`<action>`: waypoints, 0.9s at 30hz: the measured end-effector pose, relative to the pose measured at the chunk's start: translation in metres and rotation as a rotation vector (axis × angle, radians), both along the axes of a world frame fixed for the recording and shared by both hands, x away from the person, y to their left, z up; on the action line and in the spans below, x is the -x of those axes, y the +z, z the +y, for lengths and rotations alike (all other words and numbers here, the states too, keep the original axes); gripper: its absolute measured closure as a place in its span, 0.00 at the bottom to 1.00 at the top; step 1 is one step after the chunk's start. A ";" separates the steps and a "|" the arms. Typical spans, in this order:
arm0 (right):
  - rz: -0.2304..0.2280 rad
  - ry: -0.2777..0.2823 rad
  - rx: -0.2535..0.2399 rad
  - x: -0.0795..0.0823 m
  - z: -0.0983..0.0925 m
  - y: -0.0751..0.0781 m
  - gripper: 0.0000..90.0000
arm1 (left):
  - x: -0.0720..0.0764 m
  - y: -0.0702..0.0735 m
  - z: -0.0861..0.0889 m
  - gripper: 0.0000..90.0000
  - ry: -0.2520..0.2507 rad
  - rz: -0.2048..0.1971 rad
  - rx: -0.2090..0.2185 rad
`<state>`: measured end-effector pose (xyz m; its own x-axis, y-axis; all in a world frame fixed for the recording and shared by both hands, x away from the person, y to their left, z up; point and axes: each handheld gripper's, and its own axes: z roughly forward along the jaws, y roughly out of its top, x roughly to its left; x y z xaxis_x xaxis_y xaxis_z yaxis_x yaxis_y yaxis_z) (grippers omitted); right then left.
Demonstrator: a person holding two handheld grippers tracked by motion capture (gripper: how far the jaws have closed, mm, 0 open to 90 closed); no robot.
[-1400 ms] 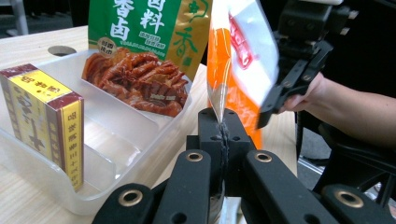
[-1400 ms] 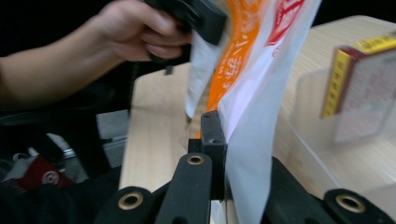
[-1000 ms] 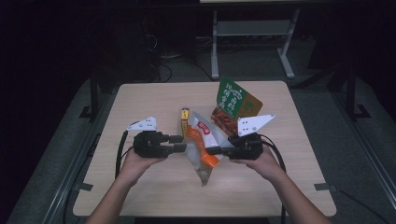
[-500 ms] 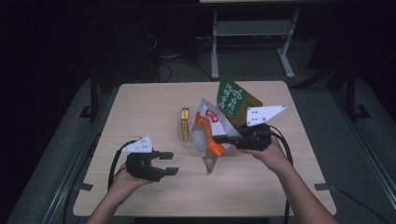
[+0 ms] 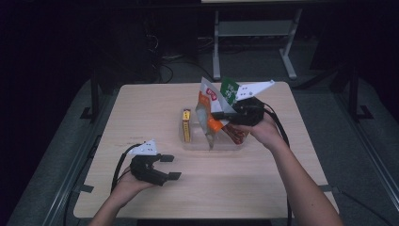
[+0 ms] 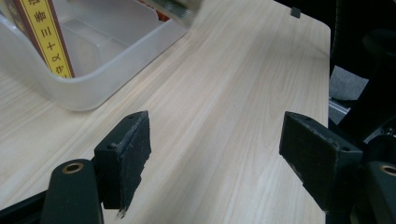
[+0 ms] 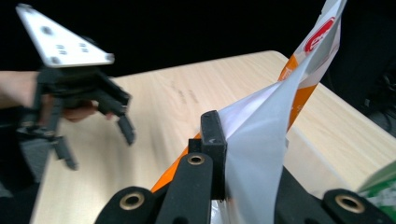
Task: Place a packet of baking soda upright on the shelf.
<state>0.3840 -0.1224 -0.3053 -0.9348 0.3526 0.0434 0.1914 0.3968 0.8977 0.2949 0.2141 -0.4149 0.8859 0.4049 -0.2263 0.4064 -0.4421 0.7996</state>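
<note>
Snack bag (image 5: 210, 109), clear bin (image 5: 188, 142), wooden table (image 5: 141, 108), dark room

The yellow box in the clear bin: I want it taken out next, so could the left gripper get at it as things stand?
Probably yes. The left gripper is open and empty, with bare table between it and the clear bin. The yellow box stands at the bin's near-left end, apart from the orange-and-white bag the right gripper holds.

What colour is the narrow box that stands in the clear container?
The narrow box is yellow with a dark red edge, seen best in the left gripper view.
</note>
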 end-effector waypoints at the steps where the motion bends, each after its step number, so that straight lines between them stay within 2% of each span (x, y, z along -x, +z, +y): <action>1: -0.004 -0.002 0.014 -0.005 0.001 0.001 1.00 | 0.000 0.000 -0.001 0.27 -0.003 0.000 -0.009; 6: -0.003 -0.022 0.041 -0.019 0.010 0.005 1.00 | 0.003 -0.002 -0.002 0.27 -0.011 -0.004 -0.033; 10: 0.002 -0.036 0.056 -0.026 0.018 0.002 1.00 | 0.004 -0.004 0.000 0.26 -0.008 0.003 -0.028; 13: 0.006 -0.062 0.076 -0.029 0.023 -0.004 1.00 | 0.004 -0.004 0.002 0.26 -0.011 0.001 -0.031; 16: 0.004 -0.065 0.088 -0.030 0.025 -0.008 1.00 | 0.005 -0.004 0.003 0.26 -0.010 0.002 -0.028; 19: 0.024 -0.072 0.100 -0.030 0.027 -0.012 1.00 | 0.005 -0.005 0.002 0.26 -0.006 0.008 -0.020; 22: 0.018 -0.073 0.112 -0.031 0.028 -0.016 1.00 | 0.005 -0.005 0.001 0.26 -0.013 0.006 -0.022; 27: 0.045 -0.087 0.132 -0.031 0.026 -0.021 1.00 | 0.005 -0.007 -0.001 0.26 -0.021 0.015 -0.027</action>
